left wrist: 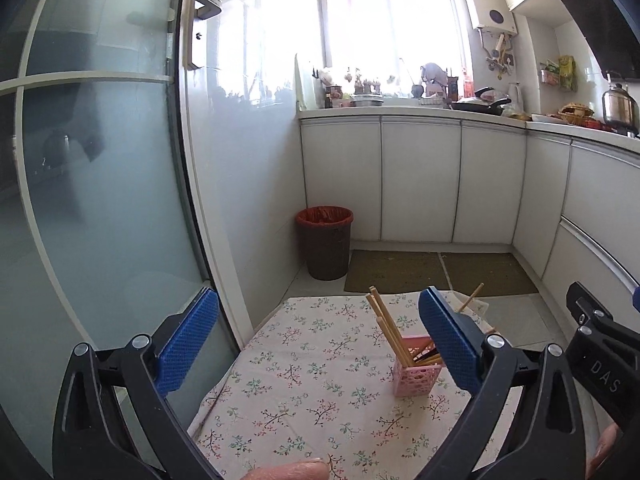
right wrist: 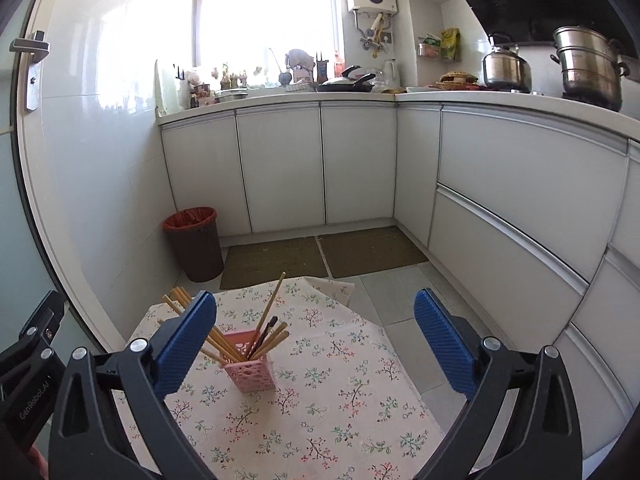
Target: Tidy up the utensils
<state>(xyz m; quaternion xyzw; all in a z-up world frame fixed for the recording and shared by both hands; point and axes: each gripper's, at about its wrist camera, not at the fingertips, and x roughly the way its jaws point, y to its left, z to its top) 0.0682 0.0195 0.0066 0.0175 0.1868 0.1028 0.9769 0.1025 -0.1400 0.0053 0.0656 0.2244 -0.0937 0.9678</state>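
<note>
A pink perforated holder (left wrist: 416,372) stands upright on the floral tablecloth (left wrist: 304,380). Several wooden chopsticks (left wrist: 386,320) lean out of it, with a dark utensil among them. In the right wrist view the holder (right wrist: 251,372) stands left of centre, its chopsticks (right wrist: 272,304) fanning out. My left gripper (left wrist: 320,344) is open and empty, held above the cloth, its right finger partly hiding the holder. My right gripper (right wrist: 316,340) is open and empty above the cloth (right wrist: 320,400), to the holder's right.
A glass door (left wrist: 100,200) stands close on the left. A brown bin with a red liner (left wrist: 325,242) and floor mats (right wrist: 320,254) lie beyond the table. White cabinets (right wrist: 520,200) run along the back and right, with pots (right wrist: 588,66) on the counter.
</note>
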